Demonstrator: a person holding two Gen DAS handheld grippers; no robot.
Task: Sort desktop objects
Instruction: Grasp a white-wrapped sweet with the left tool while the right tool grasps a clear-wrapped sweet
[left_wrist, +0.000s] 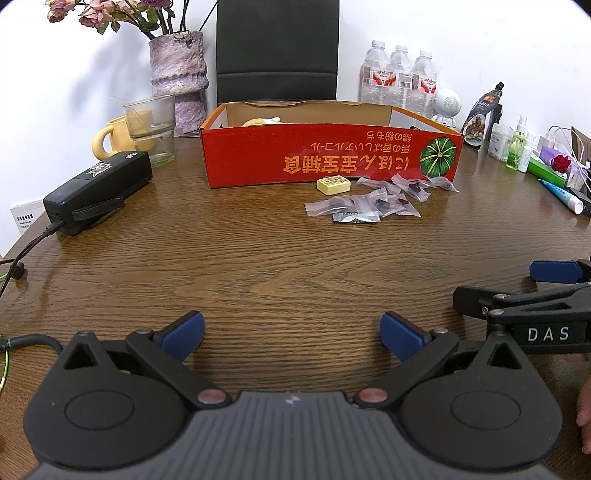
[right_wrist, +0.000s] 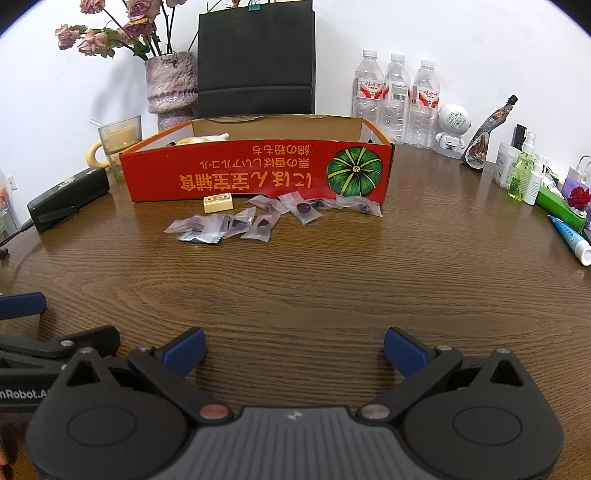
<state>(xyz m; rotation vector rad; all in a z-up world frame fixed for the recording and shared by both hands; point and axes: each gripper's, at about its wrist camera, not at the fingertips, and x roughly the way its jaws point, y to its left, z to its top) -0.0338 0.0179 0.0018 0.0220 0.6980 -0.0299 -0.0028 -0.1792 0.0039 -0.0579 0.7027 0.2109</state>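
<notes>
Both tools hover low over the near, bare part of the wooden counter (left_wrist: 280, 258), side by side. The left tool (left_wrist: 291, 334) has its blue-padded fingers spread wide with nothing between them, and the right tool (right_wrist: 293, 349) is likewise spread wide and empty. Well ahead of them, a shallow red cardboard box (right_wrist: 255, 173) printed with a green pumpkin stands open; something pale yellow lies inside at its left end, too hidden to tell what it is. Just in front of the box's near wall lies a small cream-yellow block (right_wrist: 218, 202), and beside it to the right a loose scatter of clear candy wrappers (right_wrist: 258, 219) with dark pieces inside, some overlapping, one silvery packet (right_wrist: 199, 237) at the near left edge of the pile. To the left sits a black power adapter (left_wrist: 98, 190) with its cable plugged in.
</notes>
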